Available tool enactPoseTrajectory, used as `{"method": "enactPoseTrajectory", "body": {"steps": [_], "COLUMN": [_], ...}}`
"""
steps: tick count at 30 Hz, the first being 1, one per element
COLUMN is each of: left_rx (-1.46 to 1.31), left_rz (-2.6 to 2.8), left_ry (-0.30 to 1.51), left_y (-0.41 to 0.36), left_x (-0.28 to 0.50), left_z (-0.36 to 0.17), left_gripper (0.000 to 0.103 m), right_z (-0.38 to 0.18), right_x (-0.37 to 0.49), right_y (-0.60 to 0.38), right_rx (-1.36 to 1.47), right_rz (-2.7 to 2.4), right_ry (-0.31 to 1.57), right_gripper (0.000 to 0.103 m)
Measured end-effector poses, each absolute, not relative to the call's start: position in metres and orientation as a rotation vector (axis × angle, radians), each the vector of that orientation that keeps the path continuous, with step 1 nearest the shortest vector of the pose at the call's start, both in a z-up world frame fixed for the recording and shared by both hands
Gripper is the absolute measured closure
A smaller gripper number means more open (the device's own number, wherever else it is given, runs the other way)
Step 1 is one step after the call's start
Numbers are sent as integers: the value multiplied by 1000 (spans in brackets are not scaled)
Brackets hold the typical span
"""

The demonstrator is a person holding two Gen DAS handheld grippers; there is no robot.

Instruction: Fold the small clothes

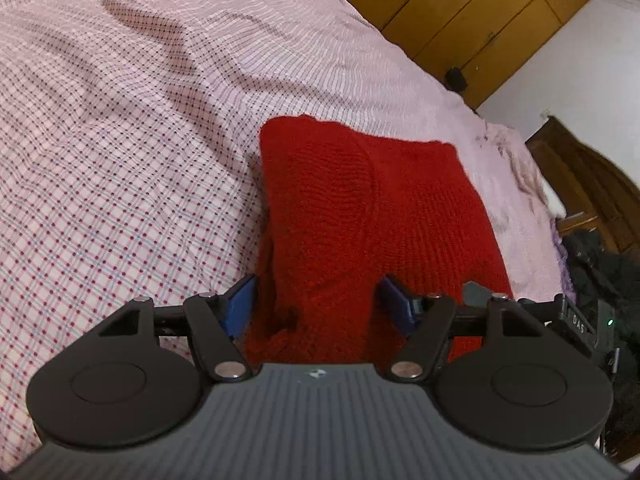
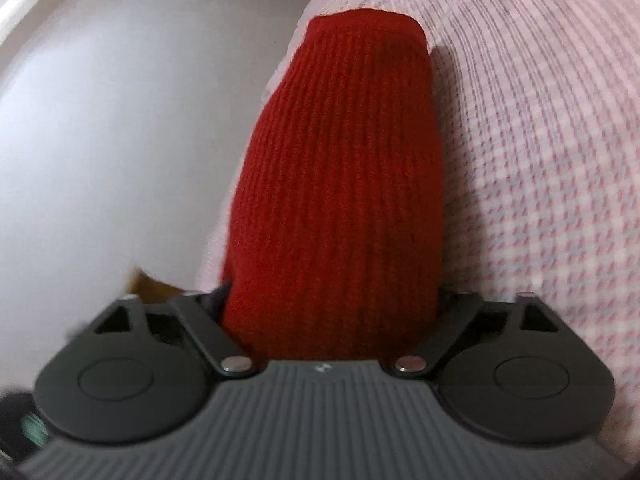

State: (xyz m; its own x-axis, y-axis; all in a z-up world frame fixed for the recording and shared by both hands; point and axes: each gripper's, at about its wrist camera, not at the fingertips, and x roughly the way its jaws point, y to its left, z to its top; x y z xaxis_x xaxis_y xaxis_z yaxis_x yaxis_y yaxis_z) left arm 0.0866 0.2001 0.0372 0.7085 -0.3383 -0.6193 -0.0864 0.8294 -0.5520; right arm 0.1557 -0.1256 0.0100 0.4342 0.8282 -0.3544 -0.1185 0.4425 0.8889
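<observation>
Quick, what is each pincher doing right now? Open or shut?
Left gripper: open, its blue fingers on either side of the red knit garment's near edge.
Right gripper: cannot tell; the garment hides its fingers.

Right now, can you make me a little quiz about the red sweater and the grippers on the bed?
1. True or false: the red sweater lies on a checked bedsheet.
2. Which gripper has red knit bunched between its fingers, filling its view? A) left gripper B) right gripper
3. Fill in: behind the bed stands a wooden ______.

Key:
1. True.
2. B. The right gripper's fingers are mostly hidden by the knit, so whether it is clamped cannot be told. The left gripper is open, its blue fingers either side of a sweater edge.
3. Wardrobe.
</observation>
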Motion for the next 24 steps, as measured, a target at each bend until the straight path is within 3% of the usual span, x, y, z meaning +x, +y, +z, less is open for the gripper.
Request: {"method": "enactPoseTrajectory", "body": {"steps": [6,19,24], "left_rx": [-642,-554,-461], "left_rz": [-187,-324,-365], "left_ry": [740,710,771], "left_y": [199,130,88], "left_x": [82,21,-11], "left_z": [49,96,86], "left_gripper": [34,34,34], "right_z": [31,87,76], "right_x": [143,57,16], "right_y": [-133,-213,-242], "right_rx": [1061,1020,963], "right_rz": [724,717,623], "right_ry": [878,874,924], "right_gripper": [32,32,32]}}
